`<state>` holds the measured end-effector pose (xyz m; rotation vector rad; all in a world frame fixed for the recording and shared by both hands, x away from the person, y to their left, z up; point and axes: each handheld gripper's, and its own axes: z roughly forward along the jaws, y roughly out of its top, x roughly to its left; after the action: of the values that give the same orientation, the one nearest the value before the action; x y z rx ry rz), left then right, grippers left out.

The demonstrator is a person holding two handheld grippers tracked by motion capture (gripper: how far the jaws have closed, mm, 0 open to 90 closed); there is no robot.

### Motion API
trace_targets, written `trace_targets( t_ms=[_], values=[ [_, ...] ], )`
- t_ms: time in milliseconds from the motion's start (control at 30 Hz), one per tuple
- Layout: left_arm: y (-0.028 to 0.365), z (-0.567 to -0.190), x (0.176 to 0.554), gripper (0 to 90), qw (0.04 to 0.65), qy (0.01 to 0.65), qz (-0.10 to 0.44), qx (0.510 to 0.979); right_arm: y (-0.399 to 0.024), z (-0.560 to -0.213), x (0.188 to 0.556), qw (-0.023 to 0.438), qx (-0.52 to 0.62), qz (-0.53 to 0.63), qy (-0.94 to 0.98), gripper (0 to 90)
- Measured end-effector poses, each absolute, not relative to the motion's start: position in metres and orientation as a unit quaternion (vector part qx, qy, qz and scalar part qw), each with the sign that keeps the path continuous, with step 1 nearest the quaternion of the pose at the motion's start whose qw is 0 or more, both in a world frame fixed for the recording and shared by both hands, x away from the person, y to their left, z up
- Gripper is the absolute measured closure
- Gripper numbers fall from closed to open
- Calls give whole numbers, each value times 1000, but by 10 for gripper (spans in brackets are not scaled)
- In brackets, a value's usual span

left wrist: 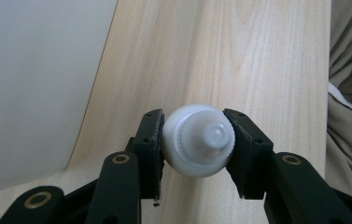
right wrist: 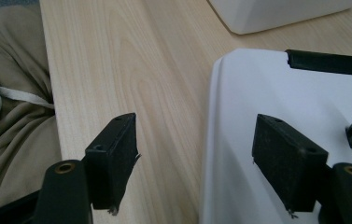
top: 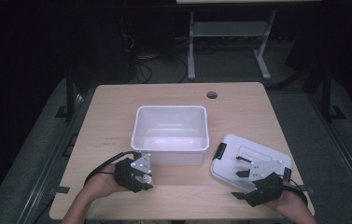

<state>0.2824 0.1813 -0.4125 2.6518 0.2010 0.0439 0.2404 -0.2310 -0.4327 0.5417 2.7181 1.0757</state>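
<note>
A small white bottle (left wrist: 197, 149) with a ribbed screw cap faces the camera end-on in the left gripper view. My left gripper (left wrist: 192, 125) is shut on it, a pad pressed against each side of its round body. In the high view this gripper (top: 144, 179) sits near the table's front left, just in front of the white bin (top: 138, 122). My right gripper (right wrist: 194, 123) stands open across the near edge of the white lid (right wrist: 276, 93); one jaw is over the wood, the other over the lid. Nothing lies between its pads. The high view shows it (top: 240, 184) at the front right.
The open white bin (left wrist: 33, 84) stands at the middle of the wooden table (top: 239, 112) and looks empty. The lid (top: 239, 151) lies flat to its right, with a black latch (right wrist: 332, 63) on its edge. A round cable hole (top: 212, 95) is near the far edge.
</note>
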Motion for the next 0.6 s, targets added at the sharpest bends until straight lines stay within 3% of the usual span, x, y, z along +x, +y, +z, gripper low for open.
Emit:
trace_targets(
  t_ms=[600],
  values=[
    [189,-399,280,596,238,74,25,968,-231,-433,241,84,182,360,911,301]
  ],
)
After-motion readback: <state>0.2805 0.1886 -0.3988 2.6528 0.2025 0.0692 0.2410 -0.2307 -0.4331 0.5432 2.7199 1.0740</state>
